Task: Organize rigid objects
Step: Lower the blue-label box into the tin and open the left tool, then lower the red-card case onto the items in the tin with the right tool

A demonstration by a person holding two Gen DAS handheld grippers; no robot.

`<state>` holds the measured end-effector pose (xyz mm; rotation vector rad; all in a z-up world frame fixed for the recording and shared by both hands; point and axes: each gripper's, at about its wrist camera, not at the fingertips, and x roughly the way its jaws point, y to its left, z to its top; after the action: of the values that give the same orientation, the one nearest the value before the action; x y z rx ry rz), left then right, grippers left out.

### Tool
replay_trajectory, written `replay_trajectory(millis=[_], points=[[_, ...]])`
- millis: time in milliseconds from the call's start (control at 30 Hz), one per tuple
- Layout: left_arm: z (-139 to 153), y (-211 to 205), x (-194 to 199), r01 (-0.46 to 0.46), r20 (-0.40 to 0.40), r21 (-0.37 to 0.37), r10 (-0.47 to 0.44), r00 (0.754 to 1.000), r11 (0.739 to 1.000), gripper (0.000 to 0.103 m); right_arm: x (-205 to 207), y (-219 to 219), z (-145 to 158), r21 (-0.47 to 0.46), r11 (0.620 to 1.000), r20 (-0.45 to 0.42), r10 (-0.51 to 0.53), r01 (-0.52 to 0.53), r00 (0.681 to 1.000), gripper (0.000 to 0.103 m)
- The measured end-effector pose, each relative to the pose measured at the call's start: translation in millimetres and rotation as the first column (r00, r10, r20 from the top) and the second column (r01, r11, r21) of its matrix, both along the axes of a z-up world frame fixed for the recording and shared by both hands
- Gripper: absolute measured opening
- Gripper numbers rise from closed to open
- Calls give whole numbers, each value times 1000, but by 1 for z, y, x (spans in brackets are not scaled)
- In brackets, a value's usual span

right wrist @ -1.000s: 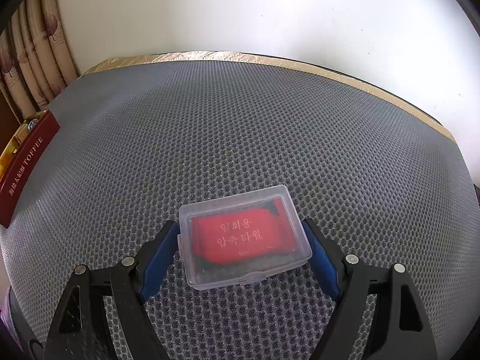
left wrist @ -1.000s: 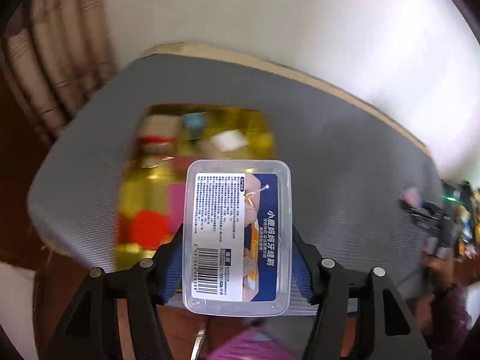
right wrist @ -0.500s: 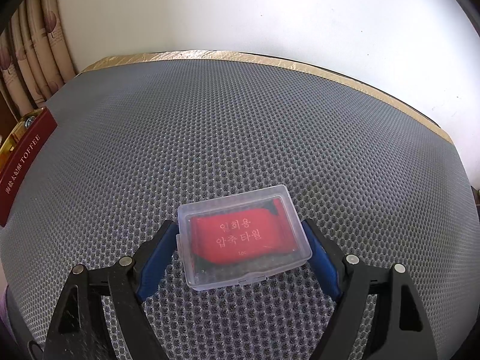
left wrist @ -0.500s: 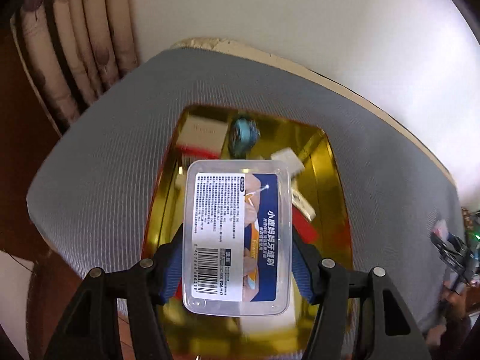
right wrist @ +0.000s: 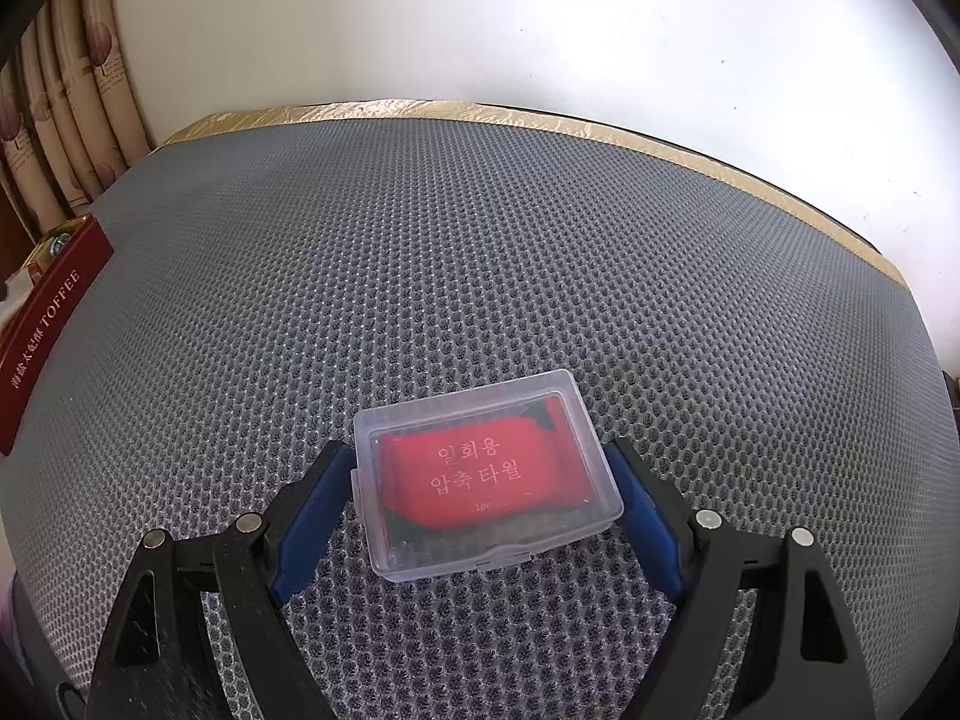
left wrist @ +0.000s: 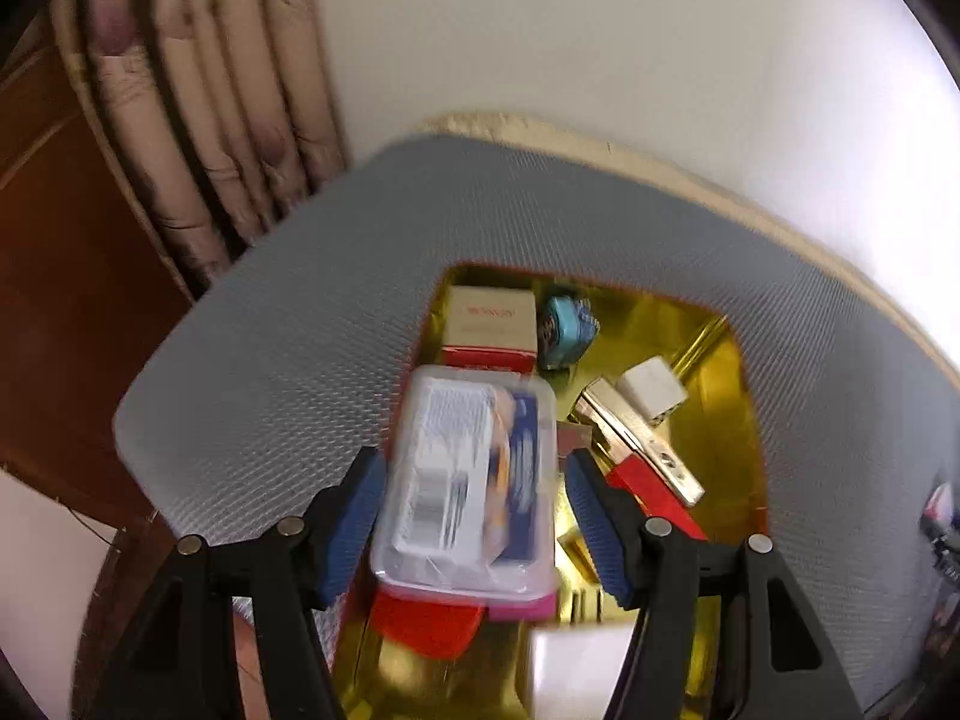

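Observation:
In the left wrist view a clear plastic floss box (left wrist: 468, 480) with a blue and white label lies blurred between the fingers of my left gripper (left wrist: 474, 516). The jaws stand apart from its sides, open, above the gold tin (left wrist: 726, 360). In the right wrist view my right gripper (right wrist: 480, 516) is open around a clear box holding a red towel packet (right wrist: 480, 480) on the grey mesh mat (right wrist: 480, 240). Its blue pads (right wrist: 312, 516) sit just off the box's short sides.
The gold tin holds a red and cream box (left wrist: 489, 327), a blue object (left wrist: 564, 324), a white cube (left wrist: 651, 387), a gold and red bar (left wrist: 642, 456) and red pieces (left wrist: 432, 624). A red TOFFEE lid (right wrist: 42, 330) stands at the mat's left edge. Curtains (left wrist: 198, 138) hang at the left.
The left gripper has moved over the gold tin and its jaws have opened off the floss box, which now drops blurred toward the tin. The right gripper has hardly moved.

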<state>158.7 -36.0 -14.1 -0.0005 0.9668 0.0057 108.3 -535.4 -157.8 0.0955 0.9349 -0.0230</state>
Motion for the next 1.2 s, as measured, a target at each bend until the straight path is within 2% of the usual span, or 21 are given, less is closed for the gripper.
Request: replay_trajectory(millis=[67,167,233,300,467,567,667,800,933,1100,1200], points=[[15,8,-26,7,61,-72,-2,998,997,64,0,0,0,1,1000,-1,-1,1,1000,82],[22,14,-59,11,90,-117,0,996,993,64,2,0,0,1,1000,-9,-3,3,1000,82],[20,18,-78,14,84,-124,-4,996,992,65,2,1,0,-3,1000,-15,-8,8,1000,80],[13,18,-91,13,64,-114,-6,998,993,65,1,2,1,-1,1000,-18,-12,11,1000,73],[5,17,-114,16,42,-123,-11,999,992,65,-6,9,4,17,1000,-25,-24,24,999,73],[8,16,-120,9,64,-138,0,998,990,65,-12,18,13,47,999,-18,-19,20,1000,73],[11,21,-123,-14,92,-139,27,995,990,65,-17,34,35,81,997,18,13,-15,1000,73],[5,31,-115,-24,56,-196,35,998,980,65,-15,89,79,145,978,99,137,-150,986,73],[-2,35,-110,-29,30,-211,36,999,977,65,0,171,115,172,926,161,310,-336,937,73],[-4,33,-109,-18,27,-180,23,999,983,65,30,270,116,171,847,155,481,-503,863,73],[-3,31,-108,-7,37,-143,13,999,990,65,47,318,104,184,817,122,533,-547,837,73]])
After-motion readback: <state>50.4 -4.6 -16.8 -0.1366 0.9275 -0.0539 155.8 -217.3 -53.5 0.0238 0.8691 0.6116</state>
